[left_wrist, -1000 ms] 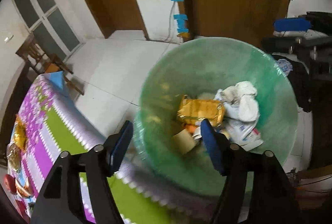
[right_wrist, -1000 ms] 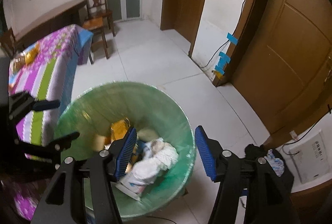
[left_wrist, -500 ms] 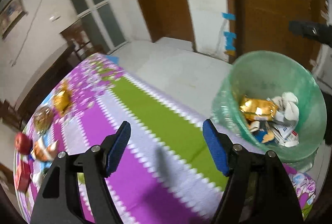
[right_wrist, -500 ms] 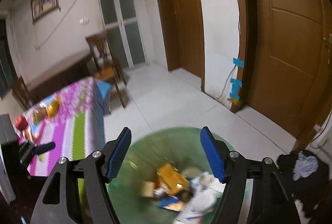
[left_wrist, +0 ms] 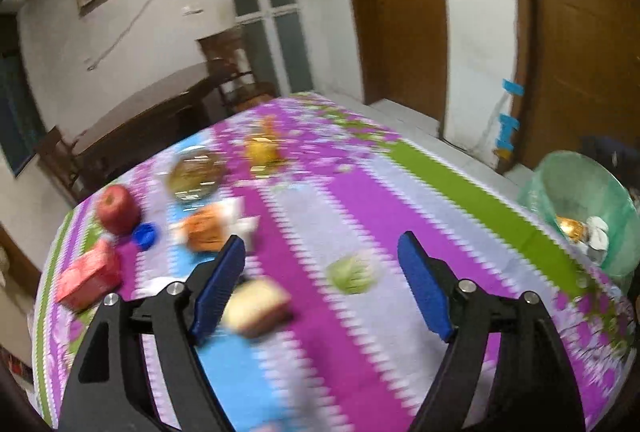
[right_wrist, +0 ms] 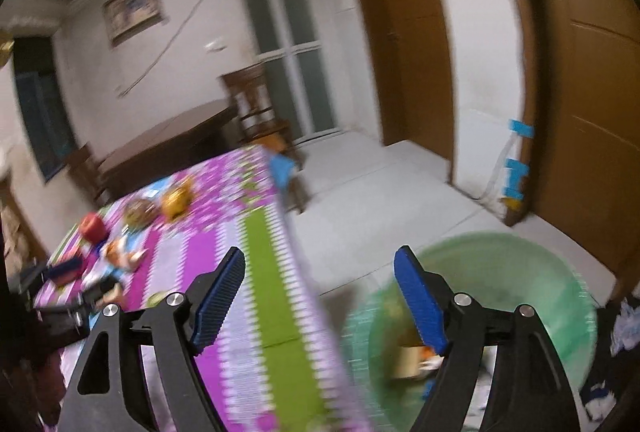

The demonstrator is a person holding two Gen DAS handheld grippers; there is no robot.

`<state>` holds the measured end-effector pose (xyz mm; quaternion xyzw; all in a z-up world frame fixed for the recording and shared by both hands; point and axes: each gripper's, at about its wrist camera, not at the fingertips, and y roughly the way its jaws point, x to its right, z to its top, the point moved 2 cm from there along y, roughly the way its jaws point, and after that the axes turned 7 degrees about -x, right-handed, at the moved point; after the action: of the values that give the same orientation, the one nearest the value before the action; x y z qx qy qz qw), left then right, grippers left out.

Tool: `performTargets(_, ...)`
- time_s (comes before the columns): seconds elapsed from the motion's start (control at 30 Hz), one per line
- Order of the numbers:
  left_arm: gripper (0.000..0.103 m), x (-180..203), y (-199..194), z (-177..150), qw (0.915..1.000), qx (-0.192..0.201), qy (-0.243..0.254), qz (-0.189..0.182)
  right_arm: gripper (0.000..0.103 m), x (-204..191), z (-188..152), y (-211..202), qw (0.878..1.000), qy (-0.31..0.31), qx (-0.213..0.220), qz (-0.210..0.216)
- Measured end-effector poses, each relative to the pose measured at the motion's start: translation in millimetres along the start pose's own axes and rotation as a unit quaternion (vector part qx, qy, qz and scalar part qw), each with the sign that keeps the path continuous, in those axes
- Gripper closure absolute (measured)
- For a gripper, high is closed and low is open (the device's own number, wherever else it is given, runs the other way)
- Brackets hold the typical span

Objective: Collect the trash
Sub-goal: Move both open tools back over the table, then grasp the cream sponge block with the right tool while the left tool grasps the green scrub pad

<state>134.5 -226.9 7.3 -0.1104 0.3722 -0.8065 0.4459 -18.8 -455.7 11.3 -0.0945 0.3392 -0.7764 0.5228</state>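
1. L gripper (left_wrist: 320, 284): jaws opening, wide apart, nothing clamped; blue pads (left_wrist: 424, 292) over purple-striped tablecloth (left_wrist: 372, 200).
2. Seen thru the gap, on the cloth: blurred yellow-brown block (left_wrist: 256, 306) at 9 o'clock, just beside L pad; green crumpled scrap (left_wrist: 351, 275) near centre.
3. Further out, 10–11 o'clock: orange wrapper w/ white paper (left_wrist: 206, 230), blue cap (left_wrist: 144, 235), red apple (left_wrist: 117, 209), red box (left_wrist: 89, 278), round gold-brown pack (left_wrist: 195, 174), yellow item (left_wrist: 262, 151).
4. 3 o'clock, off table edge: green trash bin (left_wrist: 580, 200), holding gold wrapper (left_wrist: 571, 227) + white wad (left_wrist: 598, 232).
5. R gripper (right_wrist: 320, 298): jaws opening, wide apart, nothing btwn; tablecloth edge and white floor (right_wrist: 380, 216) in the gap.
6. 4–5 o'clock under R pad: green bin (right_wrist: 520, 284), blurred; contents not clear, tan piece (right_wrist: 406, 362) visible.
7. 9–10 o'clock: same table (right_wrist: 276, 288), apple (right_wrist: 93, 226), yellow item (right_wrist: 176, 202); L gripper (right_wrist: 68, 294) dark at 9 o'clock edge.
8. Background 12 o'clock: wooden chair (right_wrist: 256, 112), glass door (right_wrist: 288, 44), framed pic (right_wrist: 134, 10); brown door (right_wrist: 592, 104) at 2 o'clock.
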Motion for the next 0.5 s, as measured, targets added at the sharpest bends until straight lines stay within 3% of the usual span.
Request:
performTargets(0.1, 0.025, -49, -1, -3, 0.9986, 0.006, -0.027, 0.045, 0.024, -47, -5, 14, 0.999, -0.036, -0.02, 0.032)
performTargets(0.2, 0.025, -90, 6, -10, 0.997, -0.022, -0.033, 0.066, 0.022, -96, -12, 28, 0.994, -0.074, -0.046, 0.071)
performTargets(0.3, 0.027, -128, 12, -23, 0.997, -0.048, -0.045, 0.042, 0.019, -145, -20, 40, 0.985, -0.113, -0.071, 0.107)
performTargets(0.37, 0.036, -149, 20, -35, 0.9957, -0.078, -0.045, 0.021, 0.019, -178, -27, 50, 0.977, -0.144, -0.092, 0.127)
performTargets(0.5, 0.052, -172, 28, -58, 0.9925, -0.109, -0.052, 0.02, 0.019, -227, -42, 69, 0.963, -0.195, -0.12, 0.14)
